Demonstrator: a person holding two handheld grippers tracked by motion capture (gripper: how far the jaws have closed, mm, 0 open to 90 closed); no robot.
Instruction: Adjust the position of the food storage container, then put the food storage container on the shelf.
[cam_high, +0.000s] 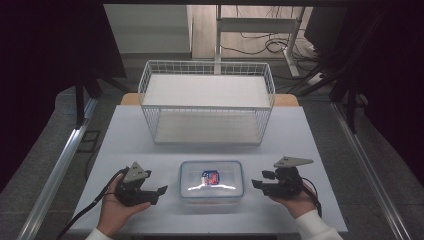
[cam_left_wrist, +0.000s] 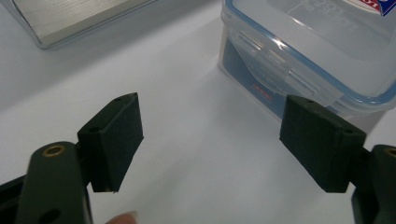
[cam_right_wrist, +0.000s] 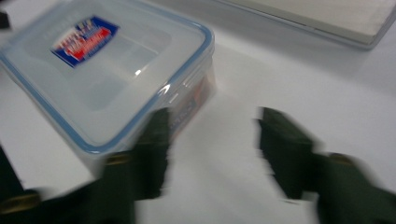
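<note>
Container (cam_high: 211, 183), clear rigid plastic with blue-rimmed snap lid, near table (cam_high: 125, 130) front edge between released left gripper (cam_high: 159, 194) and right gripper (cam_high: 259, 180); probably light, slick, best gripped across its short sides.

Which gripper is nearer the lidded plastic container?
Roughly equal, left marginally nearer. The left gripper sits open beside the container on its left; the right gripper sits open on its right, neither touching.
</note>
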